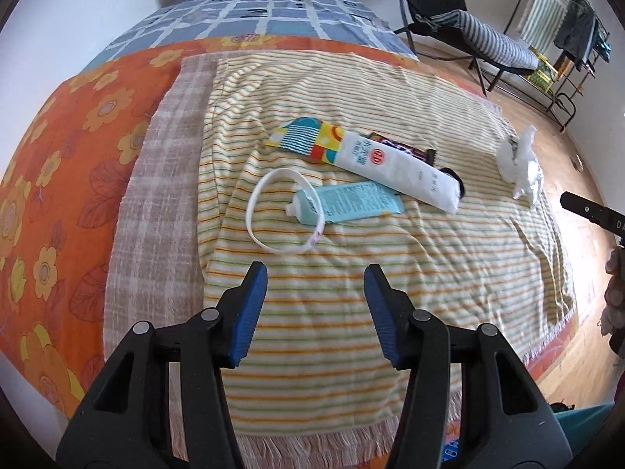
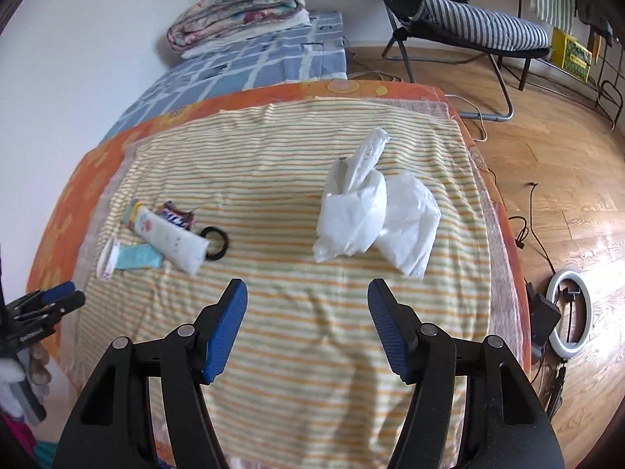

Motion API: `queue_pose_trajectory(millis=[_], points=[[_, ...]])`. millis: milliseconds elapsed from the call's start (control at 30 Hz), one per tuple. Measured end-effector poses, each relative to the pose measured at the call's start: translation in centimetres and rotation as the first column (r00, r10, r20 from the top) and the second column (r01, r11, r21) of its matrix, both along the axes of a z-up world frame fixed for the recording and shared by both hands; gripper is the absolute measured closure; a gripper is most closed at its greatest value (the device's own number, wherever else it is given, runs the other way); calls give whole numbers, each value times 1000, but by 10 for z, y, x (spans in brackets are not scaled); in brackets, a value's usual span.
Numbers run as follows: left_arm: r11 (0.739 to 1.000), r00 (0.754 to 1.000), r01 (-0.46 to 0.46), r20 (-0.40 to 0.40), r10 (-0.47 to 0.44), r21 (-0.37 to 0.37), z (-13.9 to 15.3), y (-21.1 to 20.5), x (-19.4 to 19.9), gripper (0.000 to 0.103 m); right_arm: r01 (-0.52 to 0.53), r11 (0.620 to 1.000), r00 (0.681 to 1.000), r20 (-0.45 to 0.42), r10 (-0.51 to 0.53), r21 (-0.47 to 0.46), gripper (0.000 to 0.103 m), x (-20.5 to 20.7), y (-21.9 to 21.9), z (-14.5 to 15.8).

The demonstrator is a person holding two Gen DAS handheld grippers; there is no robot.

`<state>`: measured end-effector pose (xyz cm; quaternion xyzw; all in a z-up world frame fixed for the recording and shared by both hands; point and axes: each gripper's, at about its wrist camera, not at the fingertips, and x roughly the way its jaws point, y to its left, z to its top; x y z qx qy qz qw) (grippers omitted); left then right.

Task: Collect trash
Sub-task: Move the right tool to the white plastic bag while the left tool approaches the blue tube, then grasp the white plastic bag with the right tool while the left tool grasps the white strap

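Note:
On the striped cloth [image 1: 351, 293] lie a white tube [image 1: 394, 172] with a colourful end, a small light-blue tube [image 1: 347, 205], a white ring band [image 1: 273, 211], a dark snack wrapper [image 1: 398, 146] and a black ring [image 2: 215, 244]. A crumpled white plastic bag [image 2: 371, 211] lies apart to their right; it also shows in the left wrist view [image 1: 521, 164]. My left gripper [image 1: 315, 273] is open and empty, just short of the white ring band. My right gripper [image 2: 308, 289] is open and empty, just short of the bag.
The cloth covers an orange flowered bed cover [image 1: 58, 179]. Folded quilts [image 2: 242, 11] lie at the far end. A folding chair with a striped cushion [image 2: 484, 27] stands on the wooden floor [image 2: 547, 156]. A ring light [image 2: 570, 312] and cables lie at the bedside.

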<state>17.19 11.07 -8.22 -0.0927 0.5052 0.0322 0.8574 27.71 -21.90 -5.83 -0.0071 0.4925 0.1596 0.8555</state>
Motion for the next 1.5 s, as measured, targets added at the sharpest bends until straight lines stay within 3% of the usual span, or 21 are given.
queue_pose_trajectory(millis=[400, 500, 600, 700, 833, 933, 1133, 1167, 1267, 1500], points=[[1000, 1000, -7, -27, 7, 27, -19, -3, 30, 50, 84, 996, 996, -22, -84, 0, 39, 51, -4, -15], [999, 999, -5, -48, 7, 35, -26, -4, 38, 65, 85, 996, 996, -24, -86, -32, 39, 59, 1, -22], [999, 998, -6, -62, 9, 48, -33, -5, 42, 65, 90, 994, 995, -27, -92, -66, 39, 68, 6, -30], [999, 997, -9, -75, 13, 51, -38, -2, 44, 76, 95, 990, 995, -31, -99, -101, 39, 75, 8, -38], [999, 997, -22, -77, 24, 31, -42, 3, 44, 79, 91, 987, 995, -35, -97, -131, 39, 79, 8, -44], [1000, 997, -17, -72, 19, 24, -42, 4, 44, 90, 92, 987, 995, -35, -97, -128, 39, 80, 5, -45], [1000, 999, 4, -48, -3, 25, -36, -2, 43, 96, 75, 988, 996, -37, -80, -134, 40, 81, 5, -48], [1000, 999, 5, -43, -4, 24, -35, -2, 43, 96, 72, 988, 996, -35, -78, -136, 41, 80, 5, -49], [1000, 1000, 0, -28, 1, 16, -29, 0, 41, 96, 61, 988, 997, -39, -67, -138, 64, 79, 6, -49], [1000, 1000, -18, 8, 18, -2, -16, 9, 33, 97, 38, 996, 999, -14, -39, -85, 69, 68, 5, -37]])
